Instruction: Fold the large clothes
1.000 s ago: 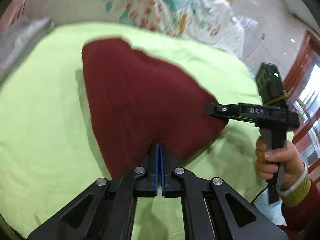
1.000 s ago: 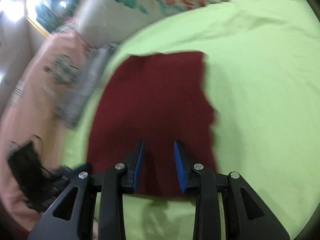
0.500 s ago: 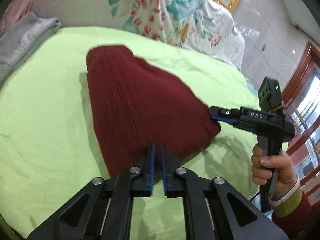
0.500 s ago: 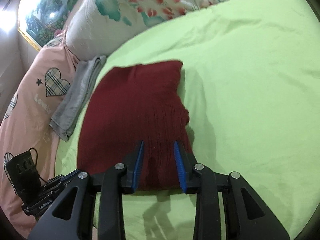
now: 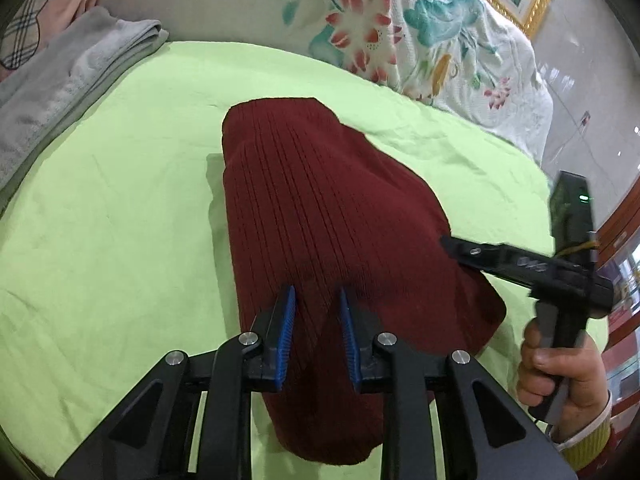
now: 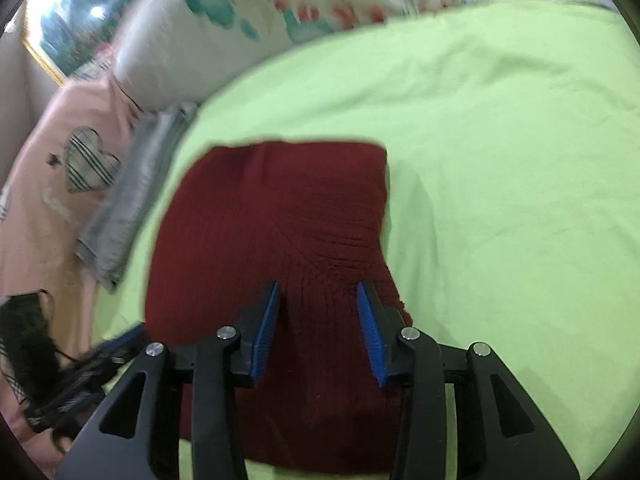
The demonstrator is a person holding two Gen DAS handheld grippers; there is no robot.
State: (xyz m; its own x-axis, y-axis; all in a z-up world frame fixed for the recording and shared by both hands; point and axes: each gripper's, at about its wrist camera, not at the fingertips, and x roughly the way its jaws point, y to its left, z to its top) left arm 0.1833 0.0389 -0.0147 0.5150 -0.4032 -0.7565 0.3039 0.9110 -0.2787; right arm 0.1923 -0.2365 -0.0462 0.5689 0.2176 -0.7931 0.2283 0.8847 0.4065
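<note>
A dark red ribbed knit garment (image 5: 320,216) lies folded into a compact block on the lime green sheet (image 5: 100,220); it also shows in the right wrist view (image 6: 280,220). My left gripper (image 5: 316,304) is open over the garment's near edge, with nothing between its blue pads. My right gripper (image 6: 318,300) is open over the garment's near right part and empty. In the left wrist view the right gripper (image 5: 452,246) reaches over the garment's right side.
A folded grey garment (image 5: 60,92) lies at the sheet's far left edge, beside a pink pillow with a plaid heart (image 6: 86,166). A floral quilt (image 5: 400,32) is bunched behind the sheet. A black object with cords (image 6: 24,340) lies at the left.
My left gripper was shut on the red garment's edge and has opened, letting it go. The garment has settled flat on the sheet. My right gripper stayed open.
</note>
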